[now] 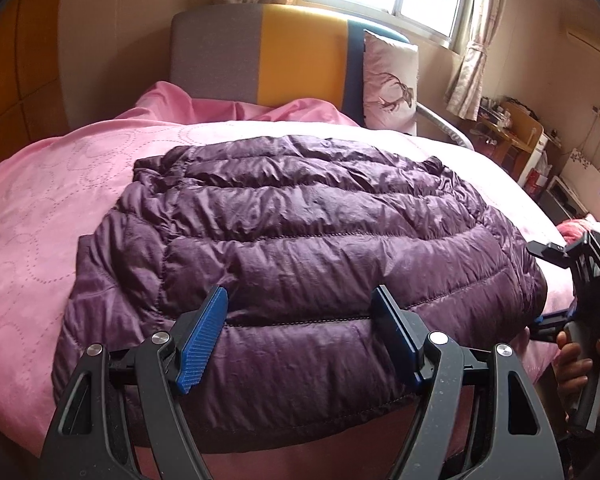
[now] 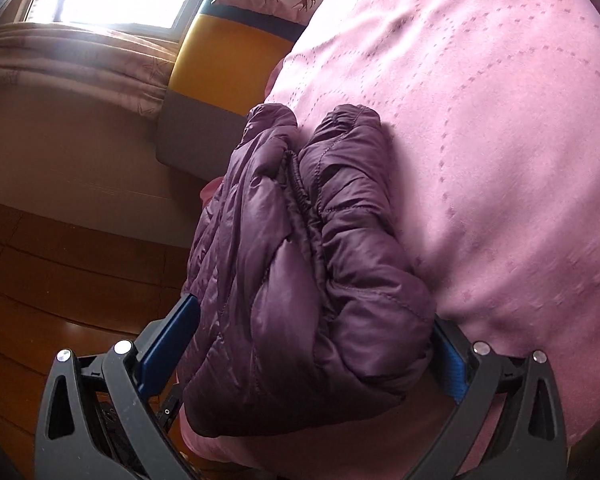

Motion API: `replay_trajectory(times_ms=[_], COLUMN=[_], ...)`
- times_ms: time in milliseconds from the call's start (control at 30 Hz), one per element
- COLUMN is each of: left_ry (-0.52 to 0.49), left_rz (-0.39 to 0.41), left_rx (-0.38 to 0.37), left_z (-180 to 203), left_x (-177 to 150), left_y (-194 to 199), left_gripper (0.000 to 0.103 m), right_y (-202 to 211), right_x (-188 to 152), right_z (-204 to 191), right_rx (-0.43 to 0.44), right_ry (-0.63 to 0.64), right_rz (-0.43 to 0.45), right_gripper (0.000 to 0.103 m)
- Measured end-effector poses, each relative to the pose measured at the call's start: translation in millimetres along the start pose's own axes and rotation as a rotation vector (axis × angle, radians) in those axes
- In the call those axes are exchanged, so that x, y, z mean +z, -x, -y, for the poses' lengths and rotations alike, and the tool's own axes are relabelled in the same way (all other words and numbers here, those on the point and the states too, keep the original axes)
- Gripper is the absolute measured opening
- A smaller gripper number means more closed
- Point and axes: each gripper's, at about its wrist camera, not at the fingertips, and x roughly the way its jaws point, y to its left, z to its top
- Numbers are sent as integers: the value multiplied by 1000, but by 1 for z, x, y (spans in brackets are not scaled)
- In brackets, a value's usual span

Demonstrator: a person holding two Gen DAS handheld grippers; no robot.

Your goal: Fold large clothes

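We look over a bed spread with a pink stitched quilt (image 1: pixel 40 216); on it lies a folded purple quilted down jacket (image 1: pixel 300 216). Our left gripper (image 1: pixel 300 316) hovers over its near hem, jaws apart, holding nothing. Our right gripper (image 2: pixel 312 344) straddles the jacket's folded end, spread wide. Only the left view shows the deer-print pillow (image 1: pixel 390 80) upright.

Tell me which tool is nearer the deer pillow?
Left, though neither is close. The left tool sits over the jacket facing the pillow; the right tool straddles the jacket's end.

Pink-covered bed (image 1: pixel 40 208) under folded purple puffer jacket (image 1: pixel 300 232)
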Motion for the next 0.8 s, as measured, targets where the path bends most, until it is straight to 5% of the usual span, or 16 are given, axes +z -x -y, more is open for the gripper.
replay_trajectory(times_ms=[167, 533, 800], left_ry=[41, 175, 184], left_rz=[-47, -69, -87], left_rx=[-60, -150, -145], left_z=[-7, -26, -23], left_x=[-2, -9, -17], left_y=[-15, -19, -29], left_gripper=[73, 68, 68], right_y=[-15, -29, -27], right_x=[2, -4, -15], right_z=[-6, -18, -74], right_rx=[-18, -92, -177], right_ry=[32, 124, 320], right_rz=[21, 20, 47], right_gripper=[100, 49, 34])
